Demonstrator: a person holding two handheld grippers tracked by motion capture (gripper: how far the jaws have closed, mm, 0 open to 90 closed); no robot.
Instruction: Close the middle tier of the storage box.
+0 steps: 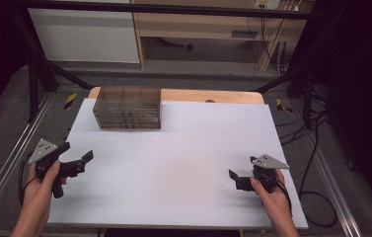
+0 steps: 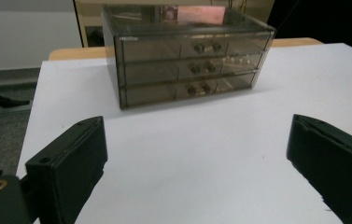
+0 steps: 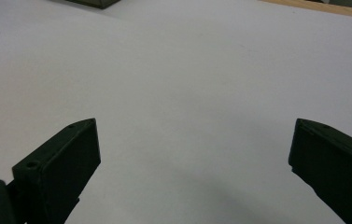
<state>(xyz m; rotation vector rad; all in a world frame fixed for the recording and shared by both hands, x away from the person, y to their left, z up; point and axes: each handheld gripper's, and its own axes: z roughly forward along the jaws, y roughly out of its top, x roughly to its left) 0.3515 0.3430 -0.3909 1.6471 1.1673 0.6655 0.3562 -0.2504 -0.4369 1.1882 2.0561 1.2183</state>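
Note:
A smoky clear drawer box point(image 1: 127, 107) with three rows of small knobbed drawers stands at the back left of the white table top point(image 1: 173, 163). All its drawers look closed in the left gripper view, where the drawer box point(image 2: 187, 60) sits straight ahead and well beyond the jaws. My left gripper point(image 1: 77, 152) is held low near the table's left edge, open and empty, and points toward the box. My right gripper point(image 1: 242, 168) hovers near the front right, open with nothing between its jaws. Both gripper views, left gripper point(image 2: 194, 135) and right gripper point(image 3: 194, 135), show bare white surface between wide-spread jaws.
A strip of wooden table edge point(image 1: 208, 95) shows behind the white sheet. Black frame struts point(image 1: 38, 74) rise at both back corners. Cables point(image 1: 316, 148) trail on the floor at the right. A wooden shelf unit point(image 1: 198, 29) and a white panel point(image 1: 82, 34) stand behind.

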